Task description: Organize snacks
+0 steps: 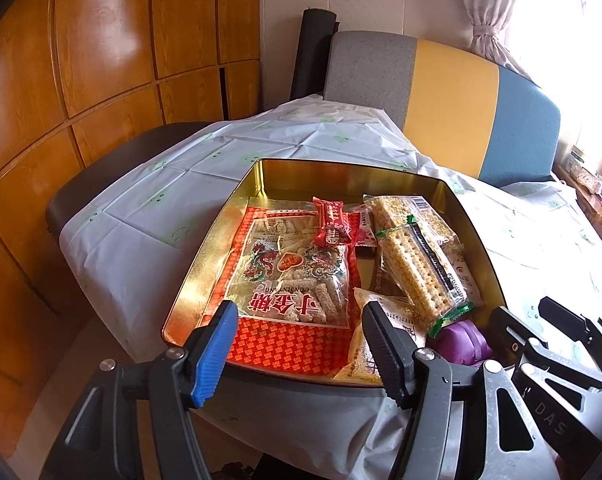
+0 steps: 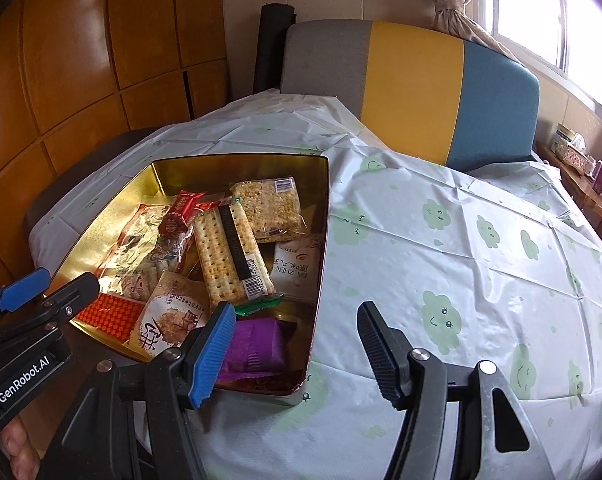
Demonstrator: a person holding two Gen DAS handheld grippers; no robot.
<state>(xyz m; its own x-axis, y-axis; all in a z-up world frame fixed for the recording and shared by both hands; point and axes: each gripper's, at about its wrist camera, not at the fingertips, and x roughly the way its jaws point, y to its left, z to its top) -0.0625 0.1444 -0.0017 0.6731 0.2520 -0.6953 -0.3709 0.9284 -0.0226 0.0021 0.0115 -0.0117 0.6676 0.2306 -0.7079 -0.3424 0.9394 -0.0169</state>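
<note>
So the gold tin sits on a table under a white cloth with little green cloud faces, and all the snacks are already piled inside it. In the left wrist view the tin fills the middle of the frame, and the left gripper hangs over its near edge at the bottom with jaws apart and nothing between them, just air and the tin rim behind. The big red-and-clear candy bag lies right above that gap, covering the left half of the tin. A small red candy rests on the bag's top edge, the long cracker pack runs diagonally on the right side, with a rice-crisp pack behind it toward the upper right. A purple pack is tucked in the tin's lower right corner, just right of the black finger. The right gripper pokes in at the lower right of that view. From the right wrist view the tin sits in the left half of the frame, and the right gripper is open too, empty, its blue finger overlapping the tin's near corner by the purple pack while the black finger is over bare cloth. The cracker pack is up-left of those jaws. The left gripper shows at the left edge there. A grey, yellow and blue chair stands behind the table.
</note>
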